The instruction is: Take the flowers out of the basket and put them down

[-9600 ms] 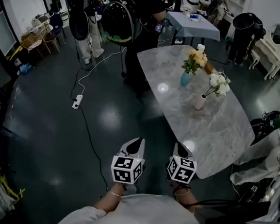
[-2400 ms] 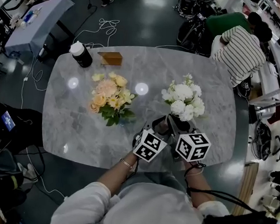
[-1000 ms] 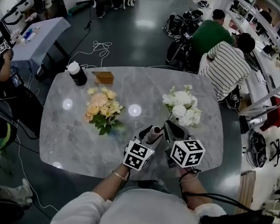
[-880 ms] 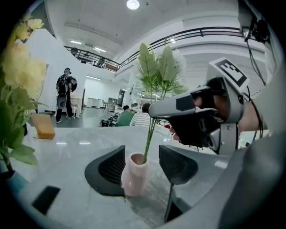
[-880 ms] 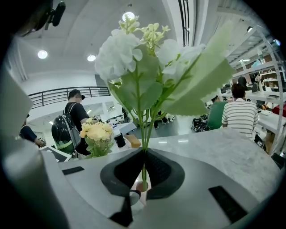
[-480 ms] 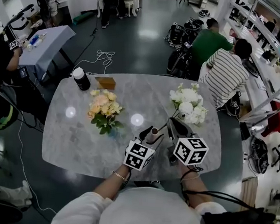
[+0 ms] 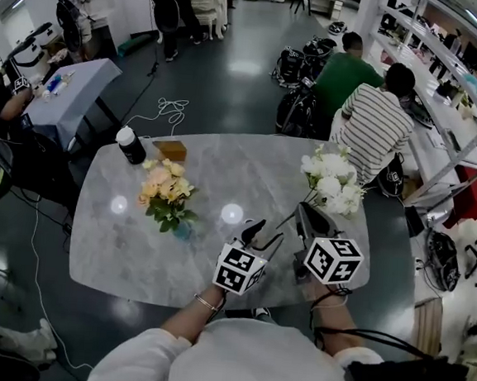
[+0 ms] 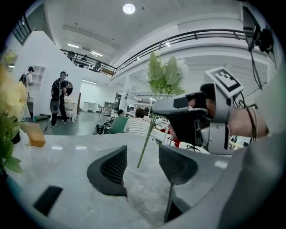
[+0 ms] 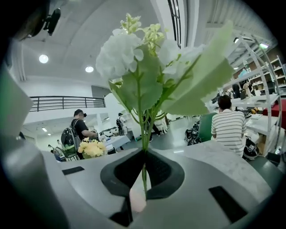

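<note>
White flowers (image 7: 332,179) hang above the marble table (image 7: 134,243), my right gripper (image 7: 309,221) shut on their green stem. In the right gripper view the stem (image 9: 143,134) runs up between the closed jaws (image 9: 143,169), and a bit of the pink vase (image 9: 136,200) shows below. My left gripper (image 7: 253,228) is just left of it, jaws wide around that vase, which barely shows in the head view. In the left gripper view the stem's bare lower end (image 8: 144,147) dangles free beyond the left jaws (image 8: 142,165).
Yellow flowers in a blue vase (image 7: 162,194) stand on the table's left half. A black bottle with a white cap (image 7: 130,144) and a small wooden box (image 7: 173,150) sit at the far left edge. Two people (image 7: 378,115) sit beyond the far right corner.
The right gripper has lifted the white flowers up and to the right, and the stem has come out of the pink vase. The left gripper has risen a little with it.
</note>
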A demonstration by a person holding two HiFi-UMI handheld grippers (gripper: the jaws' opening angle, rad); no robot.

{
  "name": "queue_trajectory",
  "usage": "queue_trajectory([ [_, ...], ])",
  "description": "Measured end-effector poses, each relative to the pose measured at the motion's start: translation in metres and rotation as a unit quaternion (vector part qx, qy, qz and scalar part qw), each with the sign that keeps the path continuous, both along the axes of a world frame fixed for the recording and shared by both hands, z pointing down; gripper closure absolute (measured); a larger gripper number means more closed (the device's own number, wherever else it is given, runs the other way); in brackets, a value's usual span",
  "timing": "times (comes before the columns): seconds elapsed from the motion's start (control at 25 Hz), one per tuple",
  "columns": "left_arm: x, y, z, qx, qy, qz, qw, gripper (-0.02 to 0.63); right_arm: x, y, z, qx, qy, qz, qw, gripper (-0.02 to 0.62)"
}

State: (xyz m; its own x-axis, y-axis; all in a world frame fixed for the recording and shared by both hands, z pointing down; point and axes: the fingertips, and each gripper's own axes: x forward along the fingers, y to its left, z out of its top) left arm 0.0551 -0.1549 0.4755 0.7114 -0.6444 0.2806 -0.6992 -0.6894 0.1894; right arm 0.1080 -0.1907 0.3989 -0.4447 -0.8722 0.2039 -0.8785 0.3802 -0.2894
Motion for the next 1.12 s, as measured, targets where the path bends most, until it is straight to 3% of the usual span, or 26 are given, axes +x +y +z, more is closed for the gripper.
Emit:
queue_trajectory([
  [0.36, 0.045, 0.019, 0.008, -0.027, 0.002, 0.040, 0.9988, 0.377, 0.053, 0.026, 0.031, -0.049, -0.008, 0.035, 0.998, 0.577],
  [0.48, 0.054, 0.024, 0.017, -0.035, -0.006, 0.043, 0.9985, 0.405, 0.063, 0.034, 0.044, -0.068, -0.007, 0.038, 0.997, 0.577],
  [0.68, 0.059, 0.028, 0.034, -0.048, -0.018, 0.032, 0.9982, 0.490, 0.072, 0.045, 0.069, -0.105, -0.010, 0.034, 0.994, 0.575],
  [1.12, 0.053, 0.039, 0.069, -0.091, -0.037, -0.014, 0.9950, 0.581, 0.063, 0.060, 0.112, -0.187, -0.014, -0.024, 0.982, 0.577],
])
